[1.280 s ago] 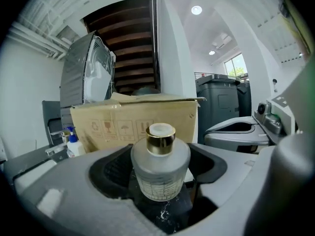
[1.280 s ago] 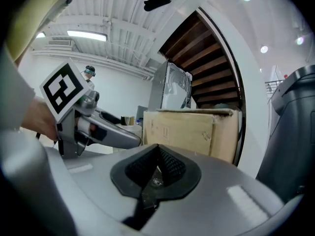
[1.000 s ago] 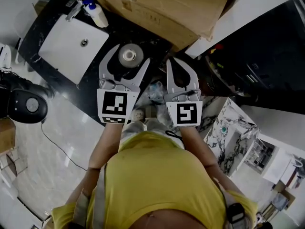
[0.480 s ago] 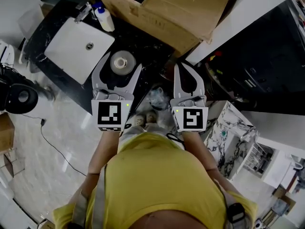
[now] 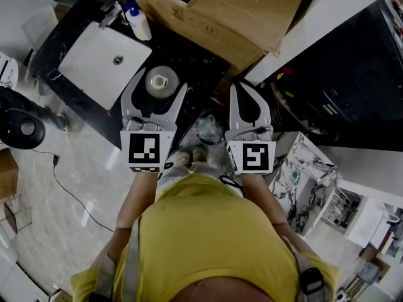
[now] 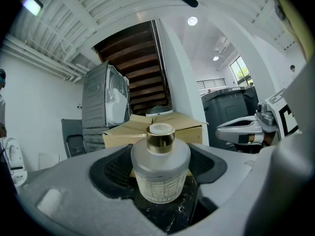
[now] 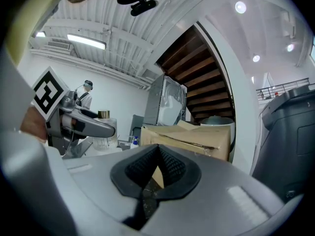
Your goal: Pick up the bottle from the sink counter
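Note:
A squat frosted bottle (image 5: 159, 80) with a gold cap (image 6: 160, 134) stands upright on the black marble counter (image 5: 189, 58) beside the white sink (image 5: 94, 65). My left gripper (image 5: 160, 80) is open, one jaw on each side of the bottle (image 6: 160, 168); I cannot tell whether the pads touch it. My right gripper (image 5: 243, 88) hovers to the right, shut with nothing in it, its pads (image 7: 170, 168) meeting at the tip. The right gripper view shows the bottle (image 7: 103, 116) far left behind the left gripper (image 7: 83, 124). A white bottle with a blue cap (image 5: 138, 22) stands by the faucet.
A large open cardboard box (image 5: 220, 11) sits on the counter just behind the grippers. A clear plastic bag (image 5: 208, 129) lies near the counter's front edge. A black round device (image 5: 22, 126) and a cable are on the floor at left. A marble-patterned cabinet (image 5: 302, 175) stands at right.
Since a second ago the left gripper has moved forward, so the frosted bottle sits deeper between its jaws. Nothing has visibly moved in the last half second.

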The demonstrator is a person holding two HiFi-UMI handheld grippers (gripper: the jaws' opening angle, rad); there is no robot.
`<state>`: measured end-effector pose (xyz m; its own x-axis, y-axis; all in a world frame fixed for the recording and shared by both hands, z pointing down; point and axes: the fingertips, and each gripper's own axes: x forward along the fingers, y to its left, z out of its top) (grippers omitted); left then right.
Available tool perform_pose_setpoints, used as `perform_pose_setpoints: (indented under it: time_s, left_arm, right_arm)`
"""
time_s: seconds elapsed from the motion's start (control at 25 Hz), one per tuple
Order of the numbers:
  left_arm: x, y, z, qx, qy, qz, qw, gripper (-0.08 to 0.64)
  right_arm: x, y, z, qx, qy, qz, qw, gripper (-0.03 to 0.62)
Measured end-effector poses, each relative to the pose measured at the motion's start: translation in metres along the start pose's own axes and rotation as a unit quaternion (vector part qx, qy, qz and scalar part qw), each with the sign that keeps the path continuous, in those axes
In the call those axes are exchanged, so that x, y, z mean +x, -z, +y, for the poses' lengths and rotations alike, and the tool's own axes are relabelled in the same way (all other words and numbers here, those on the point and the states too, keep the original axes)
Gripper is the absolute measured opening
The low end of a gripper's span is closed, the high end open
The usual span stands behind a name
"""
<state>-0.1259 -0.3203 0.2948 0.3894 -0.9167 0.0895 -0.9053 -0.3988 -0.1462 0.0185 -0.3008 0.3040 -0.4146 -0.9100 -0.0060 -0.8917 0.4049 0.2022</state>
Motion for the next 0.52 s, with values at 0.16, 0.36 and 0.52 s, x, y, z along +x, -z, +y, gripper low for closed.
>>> perform_pose_setpoints:
  time_s: [0.16, 0.36, 0.52]
  left_arm:
    - [-0.0006, 0.0003, -0.0008, 0.000, 0.002, 0.000, 1.0000, 0.337]
    - [-0.0012, 0.0015, -0.0023, 0.001, 0.003, 0.002, 1.0000, 0.337]
    - [-0.0037, 0.0031, -0.0033, 0.001, 0.003, 0.002, 1.0000, 0.337]
  right_arm:
    - [-0.0017, 0.0005, 0.0002, 0.000, 0.001, 0.002, 1.000, 0.002]
    - [-0.0036, 0.0018, -0.0001, 0.002, 0.001, 0.003, 1.000, 0.000]
    - [-0.0050, 0.0025, 0.0032, 0.000, -0.003, 0.003, 1.000, 0.002]
